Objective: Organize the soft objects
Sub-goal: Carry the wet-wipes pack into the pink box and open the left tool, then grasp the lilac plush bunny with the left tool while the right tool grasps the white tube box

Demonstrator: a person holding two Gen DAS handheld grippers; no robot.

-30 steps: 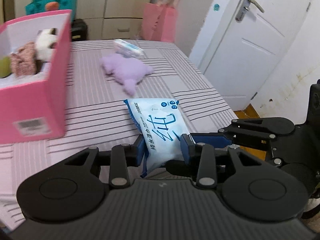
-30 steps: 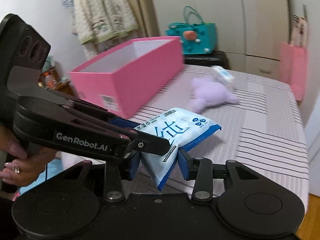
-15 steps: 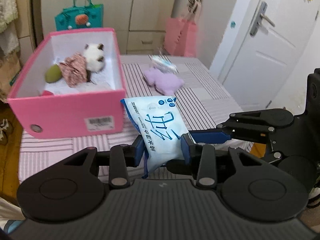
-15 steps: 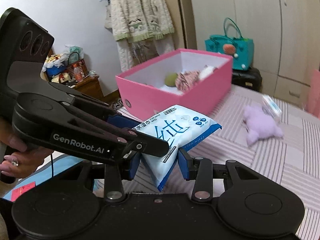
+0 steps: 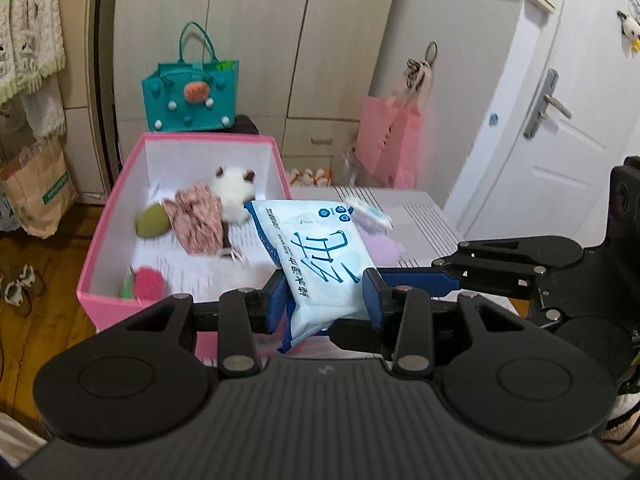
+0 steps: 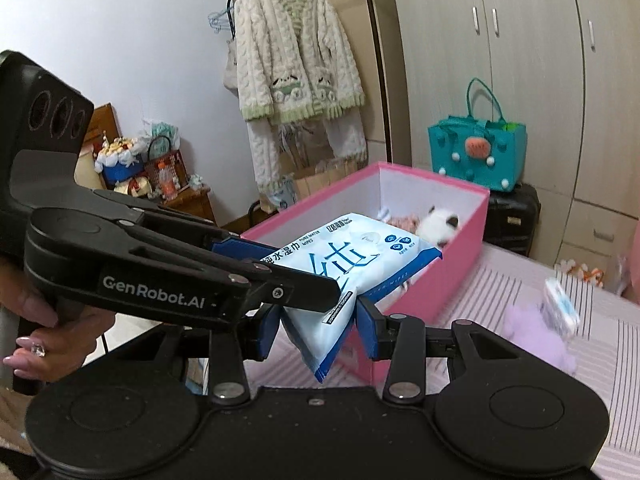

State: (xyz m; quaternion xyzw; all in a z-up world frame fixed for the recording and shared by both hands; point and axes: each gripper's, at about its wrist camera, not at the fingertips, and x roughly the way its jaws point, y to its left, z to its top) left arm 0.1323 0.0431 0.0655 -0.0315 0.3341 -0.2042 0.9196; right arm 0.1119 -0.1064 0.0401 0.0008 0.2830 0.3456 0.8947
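Currently, item one: my left gripper [image 5: 325, 300], tipped downward, its blue pads clamped on the near end of a pale blue soft plastic pack of wet wipes [image 5: 320, 264]. Item two: my right gripper [image 6: 318, 330], likewise tipped downward, clenched on the same pack [image 6: 344, 276] at its lower corner; my left tool's black arm crosses in front from the left side of the right wrist view. My left hand [image 6: 52, 336] wraps its handle, a ring on one finger.

The pack hangs in the air between both tools, above the near edge of an open pink cardboard box [image 5: 100, 248] with a white lining.

In the box: a white plush cat [image 5: 232, 184], a pink patterned cloth [image 5: 198, 220], an olive green soft ball [image 5: 152, 220], a red fluffy item [image 5: 148, 280].

On the striped bed cover [image 6: 500, 292] beyond: a lilac plush toy [image 6: 536, 332], a small blurred packet [image 6: 560, 306] touching it.

Behind: a teal felt tote bag [image 5: 190, 92], a pink paper bag [image 5: 388, 140], a white door [image 5: 560, 140].
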